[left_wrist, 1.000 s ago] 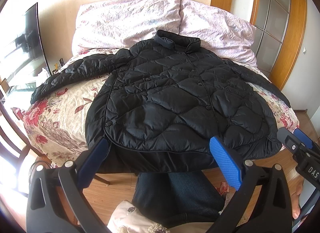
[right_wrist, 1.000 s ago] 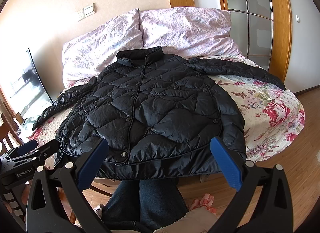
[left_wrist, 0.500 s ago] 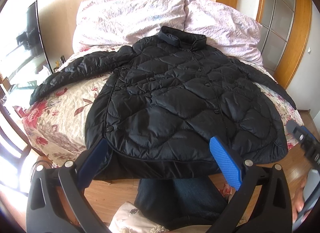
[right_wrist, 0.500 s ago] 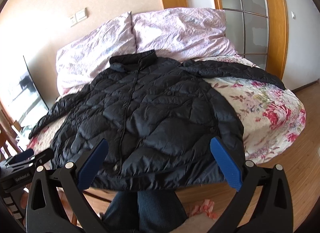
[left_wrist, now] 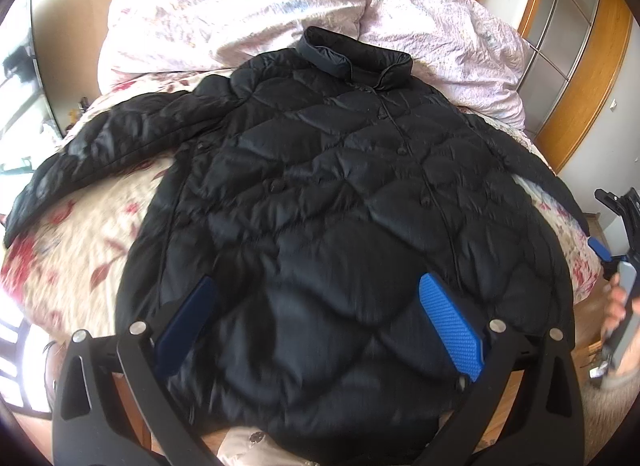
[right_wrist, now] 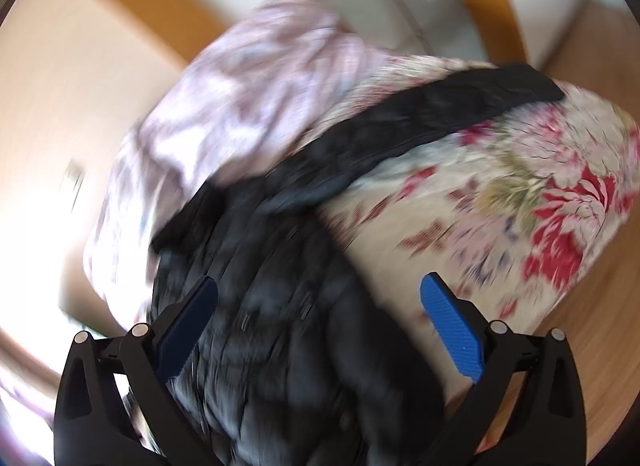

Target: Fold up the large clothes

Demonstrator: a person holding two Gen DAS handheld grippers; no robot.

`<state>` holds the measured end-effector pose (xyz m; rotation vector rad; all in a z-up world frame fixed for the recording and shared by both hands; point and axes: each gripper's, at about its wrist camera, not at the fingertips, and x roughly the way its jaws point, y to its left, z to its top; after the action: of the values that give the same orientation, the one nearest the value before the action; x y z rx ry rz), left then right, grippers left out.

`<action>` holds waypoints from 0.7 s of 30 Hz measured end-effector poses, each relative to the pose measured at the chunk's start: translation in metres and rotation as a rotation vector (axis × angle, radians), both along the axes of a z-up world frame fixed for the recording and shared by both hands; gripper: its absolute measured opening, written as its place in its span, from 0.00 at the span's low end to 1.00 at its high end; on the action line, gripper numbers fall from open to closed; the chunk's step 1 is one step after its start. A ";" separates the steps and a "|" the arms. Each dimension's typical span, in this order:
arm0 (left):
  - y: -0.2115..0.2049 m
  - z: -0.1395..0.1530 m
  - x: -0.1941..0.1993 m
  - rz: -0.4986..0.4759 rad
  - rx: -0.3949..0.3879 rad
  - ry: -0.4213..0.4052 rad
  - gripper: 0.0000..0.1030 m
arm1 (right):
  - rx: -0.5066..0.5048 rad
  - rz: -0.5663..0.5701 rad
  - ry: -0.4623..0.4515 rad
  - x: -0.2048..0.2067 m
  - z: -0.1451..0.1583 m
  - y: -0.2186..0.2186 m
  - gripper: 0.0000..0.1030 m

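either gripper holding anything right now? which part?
Nothing is held. Left gripper and right gripper are both open with nothing between the blue pads. The black quilted puffer jacket lies spread flat on the floral bedspread, ungrasped.

No text, label, brand or number can be read in either view. The right wrist view is smeared by motion blur, and the left shows no lettering anywhere.
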<state>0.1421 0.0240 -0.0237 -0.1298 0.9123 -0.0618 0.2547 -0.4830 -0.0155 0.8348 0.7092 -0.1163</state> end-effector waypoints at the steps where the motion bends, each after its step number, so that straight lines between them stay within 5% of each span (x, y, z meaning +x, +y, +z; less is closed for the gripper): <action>1: 0.001 0.001 0.008 -0.001 0.002 0.002 0.98 | 0.023 -0.033 0.020 0.009 -0.004 -0.013 0.91; 6: 0.008 0.011 0.041 0.045 0.042 -0.064 0.98 | 0.174 -0.190 0.100 0.052 -0.035 -0.078 0.73; 12: 0.032 0.016 0.076 0.095 -0.035 -0.115 0.98 | 0.281 -0.336 0.160 0.077 -0.071 -0.124 0.60; 21: 0.047 -0.005 0.107 0.118 -0.091 -0.073 0.98 | 0.195 -0.457 0.162 0.082 -0.077 -0.151 0.42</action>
<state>0.2489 0.0709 -0.0287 -0.2641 0.8281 0.0018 0.3372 -0.6339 -0.0929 1.1753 0.6775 -0.5361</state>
